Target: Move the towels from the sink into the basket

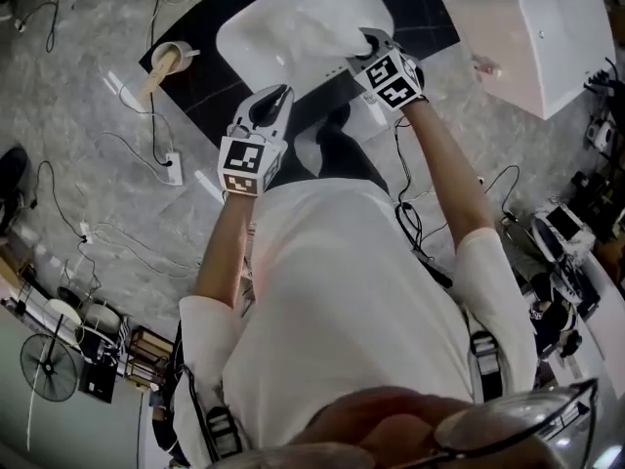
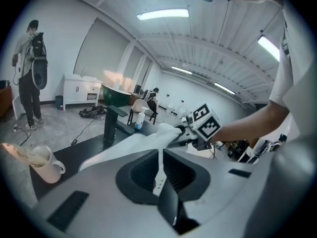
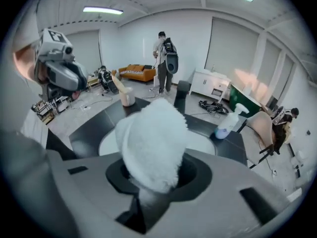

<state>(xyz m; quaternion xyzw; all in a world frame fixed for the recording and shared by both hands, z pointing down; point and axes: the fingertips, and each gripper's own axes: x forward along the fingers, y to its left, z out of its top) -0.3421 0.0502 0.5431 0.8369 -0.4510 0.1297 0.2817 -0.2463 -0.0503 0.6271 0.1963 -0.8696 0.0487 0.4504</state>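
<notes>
towel (image 1: 327, 29), white and fluffy, hangs in the air over the sink (image 1: 256, 29), bunched into a thick wad. the right gripper (image 1: 369, 45) pinches it: in the right gripper view the wad bulges up out of the jaws and hides their tips, and the jaws are pressed onto the cloth. in the left gripper view a long fold of the same towel trails down and to the left from that grip, toward the basin.

the left gripper (image 1: 276, 101) is held just beside the sink's near rim, apart from the towel. its jaws are pressed together, with only a thin white strip showing along the seam, and no cloth sits between them.

the sink is a white basin set into a black desk (image 1: 195, 91). a black faucet (image 2: 112, 117) rises at the basin's far rim. a spray bottle (image 3: 228, 123) stands near the desk's right edge, and a pale cup (image 1: 172, 59) with something standing in it sits near the desk's left edge.

off the desk's right edge, well apart from the towel, stands the white basket (image 1: 562, 47) on the floor. cables (image 1: 146, 154) run over the grey floor beside the desk's left edge, and a fan (image 1: 49, 367) stands further off.

farther back in the room a person (image 3: 163, 58) with a backpack stands near an orange sofa (image 3: 136, 72).
</notes>
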